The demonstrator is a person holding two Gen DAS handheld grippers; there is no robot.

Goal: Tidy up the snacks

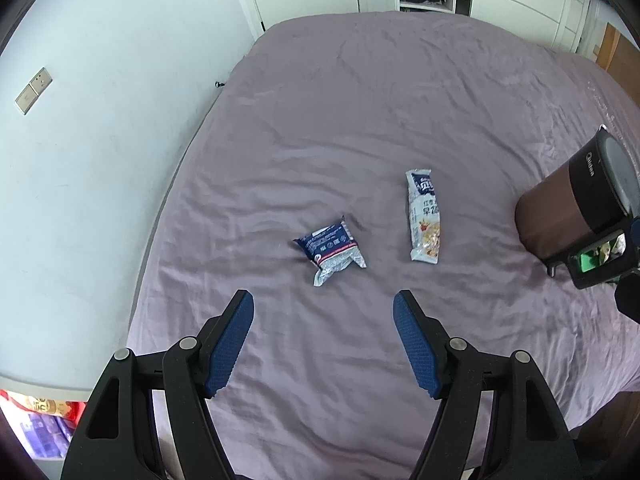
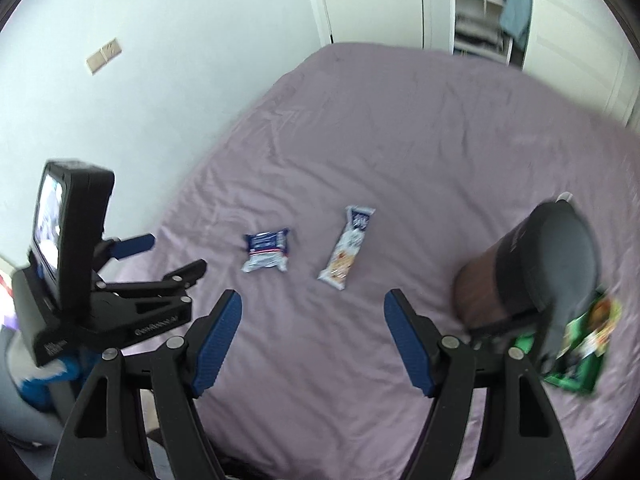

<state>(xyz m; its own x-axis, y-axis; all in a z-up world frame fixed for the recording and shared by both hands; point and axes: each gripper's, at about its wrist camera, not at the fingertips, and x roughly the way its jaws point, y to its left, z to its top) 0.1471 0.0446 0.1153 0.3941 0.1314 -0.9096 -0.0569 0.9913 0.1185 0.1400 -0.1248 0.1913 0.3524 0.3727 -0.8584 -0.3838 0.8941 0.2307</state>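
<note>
Taken from the small blue packet (image 1: 330, 250) on the purple bedsheet (image 1: 360, 128), the left gripper (image 1: 323, 308) is seen just short of it, jaws wide and empty. To the packet's right lies the long white bar (image 1: 425, 216), its long axis pointing away. The right gripper (image 2: 313, 308), also wide and empty, is judged farther from the packet and nearer the brown canister (image 2: 528, 264).

Left hand-held gripper (image 1: 323, 300) and right hand-held gripper (image 2: 313, 300) both angle downward, jaws apart, gripping nothing.
</note>
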